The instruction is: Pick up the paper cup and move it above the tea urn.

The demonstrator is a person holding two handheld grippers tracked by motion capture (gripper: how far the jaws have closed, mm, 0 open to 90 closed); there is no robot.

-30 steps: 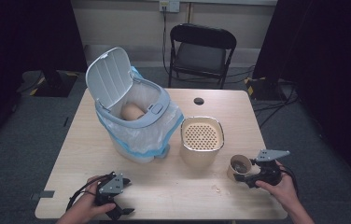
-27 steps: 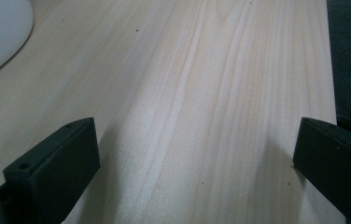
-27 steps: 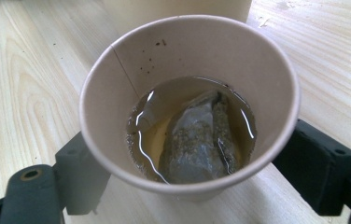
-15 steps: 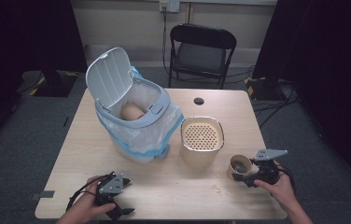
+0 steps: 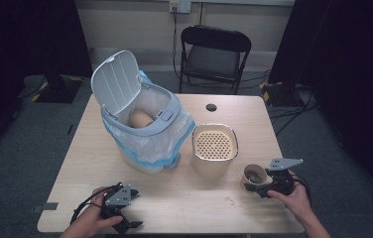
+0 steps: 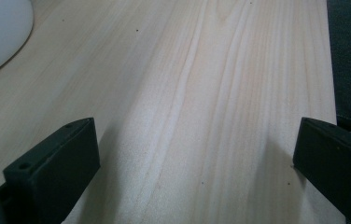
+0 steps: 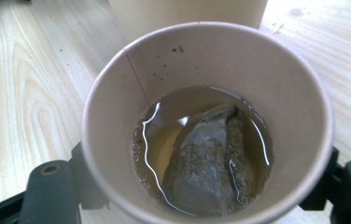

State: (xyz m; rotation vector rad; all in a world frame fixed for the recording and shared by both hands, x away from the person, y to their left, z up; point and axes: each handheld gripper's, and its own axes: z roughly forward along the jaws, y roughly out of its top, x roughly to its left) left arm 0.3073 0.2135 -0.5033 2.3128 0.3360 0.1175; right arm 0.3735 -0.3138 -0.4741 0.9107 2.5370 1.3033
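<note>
white lidded bin (image 5: 145, 124) (lid up), perforated container (image 5: 215, 148), black chair (image 5: 213, 54).

Looks like a lab or studio: black curtains (image 5: 353, 74), grey carpet (image 5: 35, 129), black folding chair (image 5: 214, 54), light wooden desk (image 5: 184, 198), wall socket (image 5: 179, 6).

In the right gripper view the brown paper cup (image 7: 206, 116) runs off the bottom edge, and its wall hides the black fingers (image 7: 47, 186) where they meet it. Inside, the soaked grey tea bag (image 7: 206, 163) is cut off too. In the high view, the tan rounded lump (image 5: 140, 119) in the white lidded bin (image 5: 145, 124) stays half hidden.
</note>
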